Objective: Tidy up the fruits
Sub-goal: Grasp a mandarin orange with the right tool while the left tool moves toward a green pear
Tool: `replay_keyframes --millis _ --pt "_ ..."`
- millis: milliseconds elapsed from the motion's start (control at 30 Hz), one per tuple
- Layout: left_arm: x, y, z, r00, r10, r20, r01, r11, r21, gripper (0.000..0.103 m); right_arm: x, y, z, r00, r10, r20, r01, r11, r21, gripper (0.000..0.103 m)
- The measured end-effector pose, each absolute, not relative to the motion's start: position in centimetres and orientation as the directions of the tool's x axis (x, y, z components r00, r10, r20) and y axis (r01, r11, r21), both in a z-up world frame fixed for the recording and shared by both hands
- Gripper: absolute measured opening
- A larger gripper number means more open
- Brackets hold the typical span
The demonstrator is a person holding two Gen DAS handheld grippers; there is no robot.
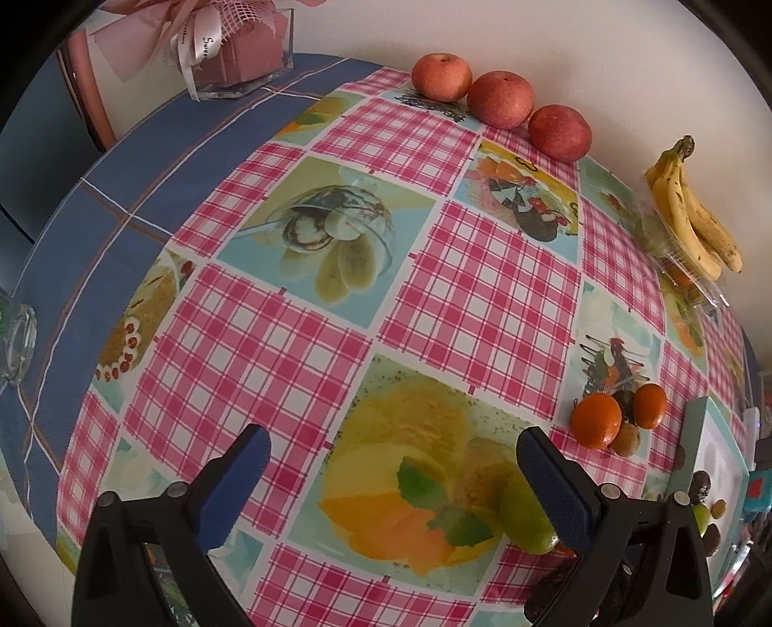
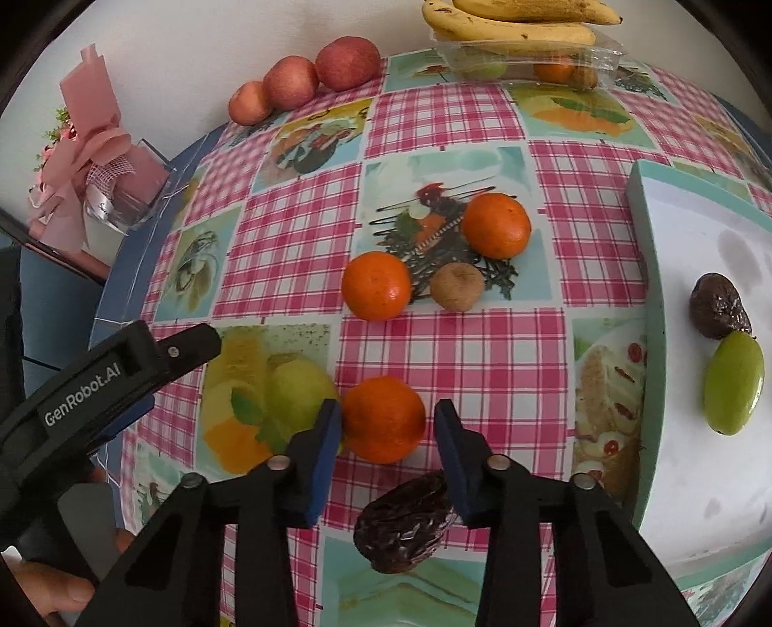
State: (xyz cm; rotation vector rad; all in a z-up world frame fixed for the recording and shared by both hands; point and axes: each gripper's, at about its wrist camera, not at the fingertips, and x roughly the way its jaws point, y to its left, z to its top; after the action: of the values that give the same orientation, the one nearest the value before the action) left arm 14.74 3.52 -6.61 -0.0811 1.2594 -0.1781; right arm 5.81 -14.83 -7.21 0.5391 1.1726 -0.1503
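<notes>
Bracketing an orange (image 2: pixel 383 418) low in the frame, our right gripper (image 2: pixel 386 427) touches it only leftward; our left gripper (image 1: pixel 391 463) gapes wide, empty

Left gripper (image 1: pixel 393 453): jaws wide apart, nothing between, pointing steeply down. Right gripper (image 2: pixel 386 424): jaws narrowed, left pad touching, right pad just clear.

on the bench (image 2: pixel 482 347), three apples (image 2: pixel 294 82) line the back wall, bananas (image 2: pixel 516 24) lie on a clear box (image 2: pixel 598 55) to their right. two oranges (image 2: pixel 379 285) and a kiwi (image 2: pixel 457 286) sit mid-bench; a third orange (image 2: pixel 383 418) lies nearer, a tray (image 2: pixel 649 299) at the right.
</notes>
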Motion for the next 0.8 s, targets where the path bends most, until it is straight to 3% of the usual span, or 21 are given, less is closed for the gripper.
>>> replay_keyframes --millis 300,600,800 --pt "14.6 2.9 -6.7 0.257 -0.244 -0.935 0.106 0.969 -0.224 0.103 5.3 -15.9 -7.0 0.394 0.137 -0.909 0.402 0.863 0.305 0.037" --pt "13.6 1.0 -7.0 0.161 -0.386 -0.908 0.129 0.921 -0.368 0.101 3.5 -19.6 -6.7 0.383 0.062 -0.922 0.476 0.842 0.254 0.037" --pt "12.9 -1.2 -7.0 0.132 -0.406 -0.904 0.19 0.906 -0.379 0.089 2.2 -22.1 -6.7 0.39 0.056 -0.919 0.519 0.812 0.269 0.037"
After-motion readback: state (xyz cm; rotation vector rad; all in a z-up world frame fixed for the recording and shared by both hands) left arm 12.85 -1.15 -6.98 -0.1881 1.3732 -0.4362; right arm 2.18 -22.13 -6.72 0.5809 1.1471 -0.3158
